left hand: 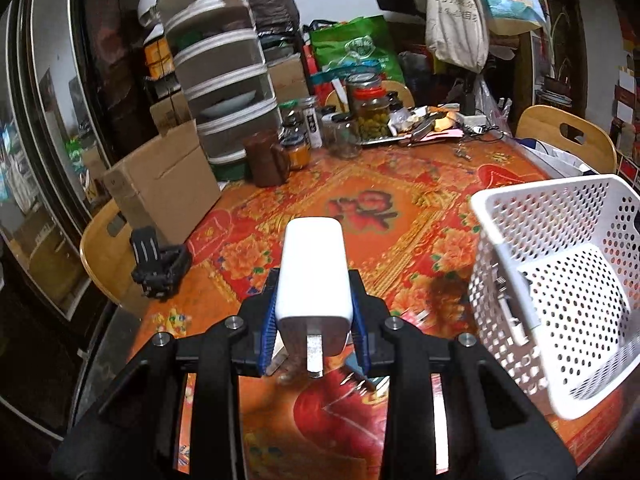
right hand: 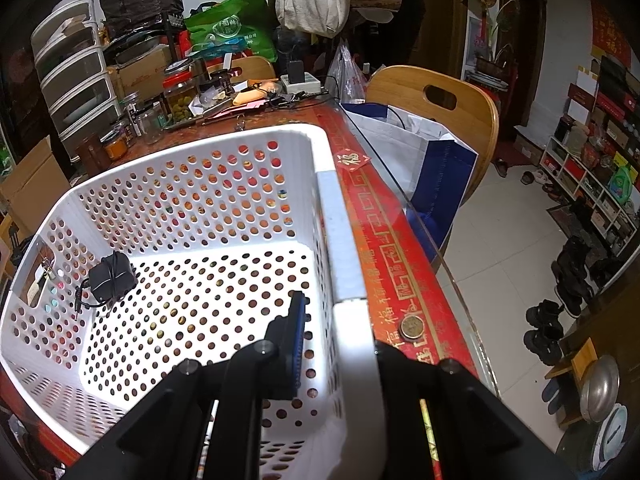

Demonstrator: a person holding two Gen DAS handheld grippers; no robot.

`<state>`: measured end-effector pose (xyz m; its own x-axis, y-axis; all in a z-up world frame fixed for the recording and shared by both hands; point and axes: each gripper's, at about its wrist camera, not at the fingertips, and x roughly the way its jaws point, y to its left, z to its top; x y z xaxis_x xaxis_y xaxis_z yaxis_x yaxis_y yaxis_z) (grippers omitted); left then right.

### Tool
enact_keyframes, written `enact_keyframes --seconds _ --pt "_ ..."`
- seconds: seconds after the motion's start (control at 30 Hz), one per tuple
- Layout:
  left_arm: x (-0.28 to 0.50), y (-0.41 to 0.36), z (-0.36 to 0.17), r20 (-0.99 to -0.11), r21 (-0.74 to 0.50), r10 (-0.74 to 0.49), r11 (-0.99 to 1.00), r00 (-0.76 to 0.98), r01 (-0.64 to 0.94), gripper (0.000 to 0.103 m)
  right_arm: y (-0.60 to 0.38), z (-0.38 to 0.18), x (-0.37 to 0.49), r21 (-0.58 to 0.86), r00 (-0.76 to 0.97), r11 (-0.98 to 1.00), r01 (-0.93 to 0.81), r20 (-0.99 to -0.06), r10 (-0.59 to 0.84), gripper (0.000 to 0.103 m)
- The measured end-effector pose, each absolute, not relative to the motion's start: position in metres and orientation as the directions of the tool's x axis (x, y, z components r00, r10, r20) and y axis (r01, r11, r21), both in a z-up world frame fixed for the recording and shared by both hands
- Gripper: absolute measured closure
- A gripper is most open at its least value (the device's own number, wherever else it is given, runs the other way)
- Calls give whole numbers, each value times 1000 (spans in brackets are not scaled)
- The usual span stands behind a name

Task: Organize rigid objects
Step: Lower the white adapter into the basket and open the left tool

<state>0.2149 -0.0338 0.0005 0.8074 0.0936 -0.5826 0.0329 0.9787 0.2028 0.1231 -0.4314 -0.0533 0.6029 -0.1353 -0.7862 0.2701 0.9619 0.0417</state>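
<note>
Pinched in the left tool, a white plug charger hangs above the worktop, not yet binned. Right tool clamps the basket wall; one black adapter lies inside.

A glossy white rounded-block plastic charger, prongs toward the camera, sits clamped between the left hand-held gripper pads, left of the white perforated plastic basket holding a black cord-wrapped adapter.

L tool clamped (tilted down); R tool shut, angled down.
</note>
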Motion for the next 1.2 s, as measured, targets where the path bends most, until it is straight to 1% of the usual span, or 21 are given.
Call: enact_keyframes --seconds 0.33,0.53,0.63,0.73,0.8,1.0,1.13,1.2 --pt "212 -102 30 -549 288 85 953 831 93 74 -431 -54 123 42 603 962 270 -787 -135 91" --pt "213 -139 34 -551 325 76 937 831 130 74 -431 -54 122 54 608 964 261 -785 -121 91" --pt "217 -153 33 -566 333 66 930 822 154 74 -432 -53 122 57 609 964 259 -785 -117 91" --pt "224 -172 29 -600 341 47 918 798 202 74 -432 -53 123 57 609 964 258 -785 -117 91" --pt "231 -190 23 -640 353 33 900 768 256 74 -433 -53 123 57 609 965 257 -785 -116 91" --pt "264 -248 -21 -825 353 42 817 563 456 74 -435 -54 124 68 610 966 251 -786 -103 91" --pt "275 -266 -45 -885 334 71 785 460 522 74 -436 -54 123 69 609 966 251 -787 -102 91" --pt "278 -274 -52 -898 335 87 771 432 542 74 -437 -54 124 69 607 965 251 -788 -102 91"
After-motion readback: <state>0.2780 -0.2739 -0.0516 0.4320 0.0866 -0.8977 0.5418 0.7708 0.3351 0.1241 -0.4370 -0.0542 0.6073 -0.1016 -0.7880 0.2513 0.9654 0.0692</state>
